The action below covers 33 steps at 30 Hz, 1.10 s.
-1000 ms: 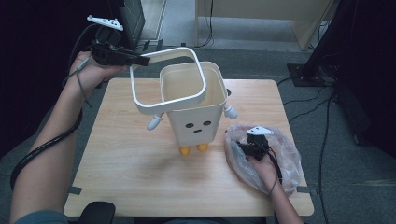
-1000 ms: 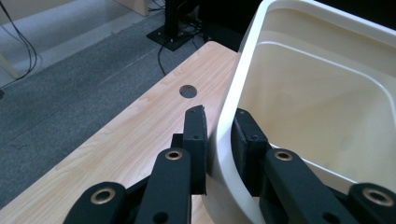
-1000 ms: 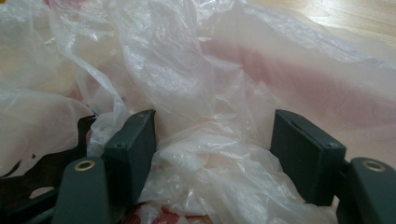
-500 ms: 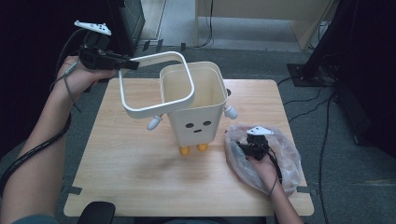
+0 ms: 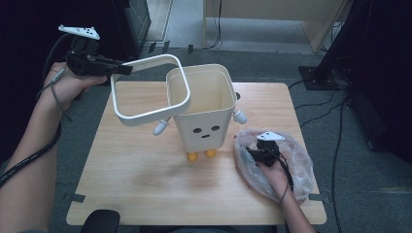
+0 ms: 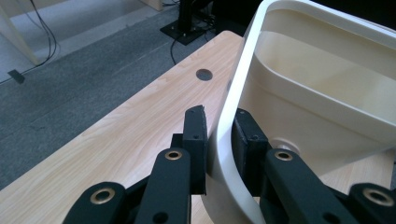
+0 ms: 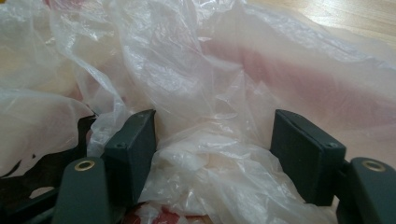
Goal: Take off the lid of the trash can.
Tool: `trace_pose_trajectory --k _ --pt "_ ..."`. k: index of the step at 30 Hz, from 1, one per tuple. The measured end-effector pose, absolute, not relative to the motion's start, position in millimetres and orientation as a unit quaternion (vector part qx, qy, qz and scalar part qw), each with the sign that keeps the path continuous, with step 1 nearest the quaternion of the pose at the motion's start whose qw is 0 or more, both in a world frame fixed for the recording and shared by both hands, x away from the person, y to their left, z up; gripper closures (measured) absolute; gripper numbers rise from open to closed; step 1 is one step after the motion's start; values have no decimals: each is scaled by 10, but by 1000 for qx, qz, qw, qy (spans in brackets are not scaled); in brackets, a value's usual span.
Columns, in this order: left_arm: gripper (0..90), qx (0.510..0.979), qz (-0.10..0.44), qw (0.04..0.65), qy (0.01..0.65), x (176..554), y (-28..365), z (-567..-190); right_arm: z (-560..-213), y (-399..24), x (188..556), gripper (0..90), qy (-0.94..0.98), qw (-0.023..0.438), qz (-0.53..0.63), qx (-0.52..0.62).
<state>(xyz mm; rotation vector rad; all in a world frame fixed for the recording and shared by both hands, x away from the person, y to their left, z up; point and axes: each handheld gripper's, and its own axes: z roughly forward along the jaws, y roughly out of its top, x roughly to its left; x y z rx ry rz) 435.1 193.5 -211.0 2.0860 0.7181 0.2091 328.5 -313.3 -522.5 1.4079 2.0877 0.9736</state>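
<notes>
A cream bin [image 5: 204,121] with a drawn face, small arms and orange feet stands upright on the wooden table [image 5: 145,184]. My left gripper [image 5: 124,69] is shut on its white rim ring [image 5: 150,115], held tilted in the air to the bin's left, one corner still over the bin's mouth. In the left gripper view the jaws [image 6: 219,140] pinch the ring's band [image 6: 243,70], with the bin [image 6: 327,93] behind. My right gripper [image 5: 252,154] rests in a clear plastic bag [image 5: 296,165] at the front right. Its jaws [image 7: 212,144] stand wide with loose bag film [image 7: 196,70] bunched between them.
A round hole [image 6: 204,74] sits in the tabletop near the far edge. Cables and a dark stand base [image 5: 316,77] lie on the grey floor beyond the table. A black chair part [image 5: 99,221] pokes up at the front edge.
My left gripper has carried the ring to the left, so that it now hangs mostly beside the bin. The right hand and the bag have stayed put.
</notes>
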Motion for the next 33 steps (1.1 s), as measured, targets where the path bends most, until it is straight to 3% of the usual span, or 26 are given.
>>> trace_pose_trajectory --k 33 --pt "778 825 116 456 314 4235 2580 -2283 -5225 -3133 3281 316 755 219 351 509"
